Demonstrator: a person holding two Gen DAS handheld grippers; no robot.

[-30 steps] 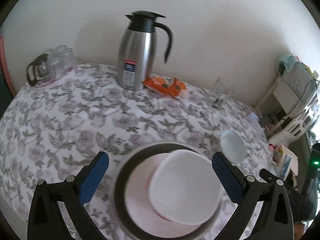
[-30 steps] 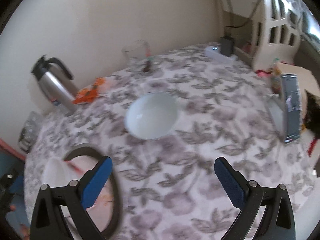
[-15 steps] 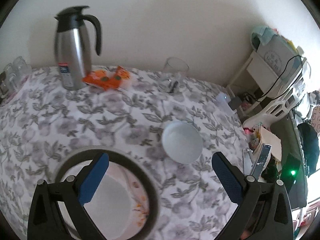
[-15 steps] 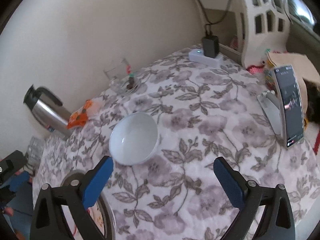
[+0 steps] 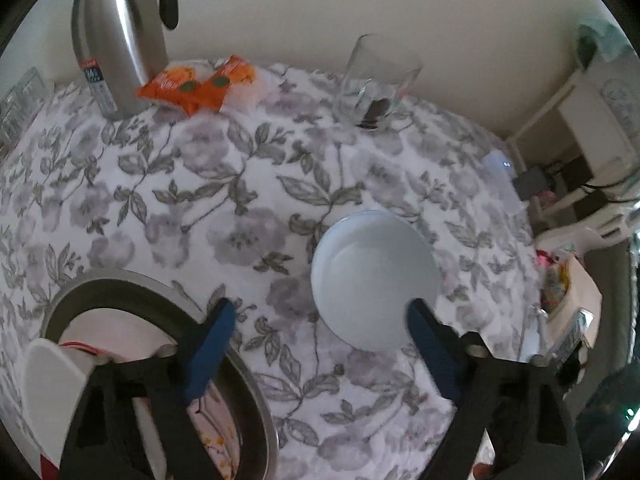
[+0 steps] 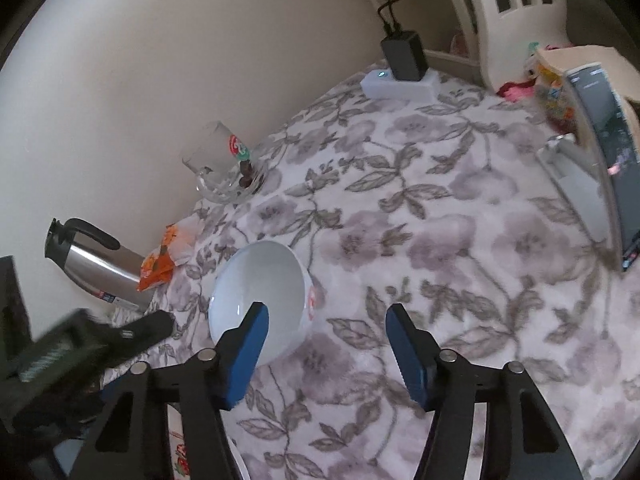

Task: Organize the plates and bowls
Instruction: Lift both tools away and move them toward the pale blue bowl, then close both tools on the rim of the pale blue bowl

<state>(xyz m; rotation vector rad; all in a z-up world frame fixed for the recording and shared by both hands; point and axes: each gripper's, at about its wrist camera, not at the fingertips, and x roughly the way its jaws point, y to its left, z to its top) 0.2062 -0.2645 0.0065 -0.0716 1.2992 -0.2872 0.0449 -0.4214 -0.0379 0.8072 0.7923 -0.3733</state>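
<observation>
A round white bowl (image 5: 376, 280) stands alone on the flowered tablecloth. My left gripper (image 5: 320, 309) hangs just above it, jaws closing, its right finger over the bowl's near rim and the left finger off to the side; nothing is pressed. At the lower left a dark-rimmed plate (image 5: 120, 288) carries a pink flowered plate and a white square bowl (image 5: 52, 380). In the right wrist view the round bowl (image 6: 264, 280) lies under my right gripper (image 6: 325, 313), whose jaws are closing too. Its left finger is over the bowl's inside and the bowl's right rim lies between the fingers, untouched.
A steel thermos (image 5: 120, 36), orange snack packets (image 5: 196, 84) and a glass mug (image 5: 376, 88) line the wall side. A white power strip with a black charger (image 6: 396, 84) and a phone on a stand (image 6: 600, 152) sit at the table's right edge.
The left gripper has swung right from over the stacked plate to the round bowl. Both grippers have dropped closer to that bowl and their jaws have narrowed.
</observation>
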